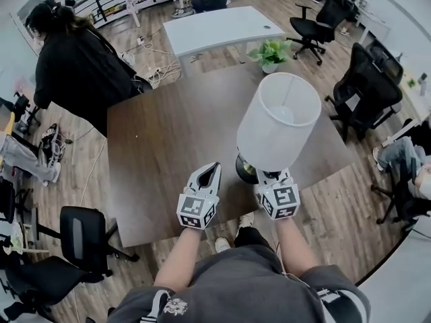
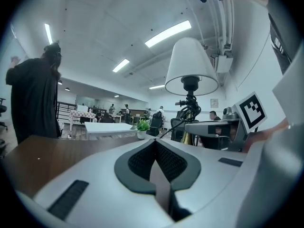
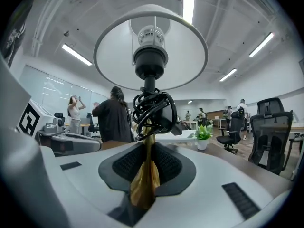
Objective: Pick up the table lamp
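Right gripper (image 3: 146, 151): jaws clamped on the gold stem (image 3: 144, 179) of the table lamp (image 1: 279, 120), pads pressing it from both sides, low on the stem. Just above the grip a black cable (image 3: 153, 109) is bundled round the stem, then the black socket (image 3: 149, 61), then the white shade (image 3: 114, 56) overhead. The lamp is upright. In the head view the shade covers the right gripper's (image 1: 267, 175) tips; only its marker cube (image 1: 279, 200) shows clearly. The dark round base (image 1: 243, 170) peeks out under the shade's left edge, over the near part of the tabletop (image 1: 168, 133); can't tell from here whether it's clear of the surface. Left gripper (image 2: 156, 145): jaws together, nothing between them, no contact with the lamp. It's (image 1: 213, 169) just left of the right gripper, pointing the same way, and from its own view the lamp sits up and to the right. Further out: brown tabletop otherwise bare, a potted plant (image 1: 271, 54) at its far edge, a white table (image 1: 215, 25) beyond that. A person in black (image 1: 74, 66) stands off the far-left corner, with black office chairs (image 1: 367, 86) on the right, on a wood floor (image 1: 337, 214).
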A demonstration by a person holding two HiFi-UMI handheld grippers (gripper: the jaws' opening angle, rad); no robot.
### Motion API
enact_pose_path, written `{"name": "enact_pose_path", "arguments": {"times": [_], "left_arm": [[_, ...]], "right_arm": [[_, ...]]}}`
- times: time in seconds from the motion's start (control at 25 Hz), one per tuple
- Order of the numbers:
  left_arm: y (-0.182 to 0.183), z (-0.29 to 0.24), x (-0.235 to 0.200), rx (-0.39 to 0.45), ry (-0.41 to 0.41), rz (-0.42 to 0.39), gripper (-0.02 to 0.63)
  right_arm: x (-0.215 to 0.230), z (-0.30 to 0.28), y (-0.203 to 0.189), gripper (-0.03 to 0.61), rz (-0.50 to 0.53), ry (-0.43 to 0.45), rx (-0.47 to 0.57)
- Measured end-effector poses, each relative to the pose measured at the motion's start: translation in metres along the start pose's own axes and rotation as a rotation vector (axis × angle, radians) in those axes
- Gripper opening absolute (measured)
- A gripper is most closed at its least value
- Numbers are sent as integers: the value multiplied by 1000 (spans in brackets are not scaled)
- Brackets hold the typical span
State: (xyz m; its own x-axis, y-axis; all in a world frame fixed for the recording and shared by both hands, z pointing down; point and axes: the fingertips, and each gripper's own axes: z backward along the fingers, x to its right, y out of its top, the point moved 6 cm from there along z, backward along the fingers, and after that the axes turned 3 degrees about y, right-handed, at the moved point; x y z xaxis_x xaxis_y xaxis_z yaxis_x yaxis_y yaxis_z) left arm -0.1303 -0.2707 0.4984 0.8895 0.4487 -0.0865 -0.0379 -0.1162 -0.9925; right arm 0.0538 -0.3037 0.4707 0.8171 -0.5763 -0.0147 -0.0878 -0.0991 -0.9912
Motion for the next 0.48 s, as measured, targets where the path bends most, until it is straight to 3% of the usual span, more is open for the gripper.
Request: {"name": "enact_pose_path", "arguments": {"times": [0.48], "left_arm": [[45, 21, 2, 17, 8, 1, 8]], "right_arm": [[-22, 20, 62, 95, 8, 4, 41]]}}
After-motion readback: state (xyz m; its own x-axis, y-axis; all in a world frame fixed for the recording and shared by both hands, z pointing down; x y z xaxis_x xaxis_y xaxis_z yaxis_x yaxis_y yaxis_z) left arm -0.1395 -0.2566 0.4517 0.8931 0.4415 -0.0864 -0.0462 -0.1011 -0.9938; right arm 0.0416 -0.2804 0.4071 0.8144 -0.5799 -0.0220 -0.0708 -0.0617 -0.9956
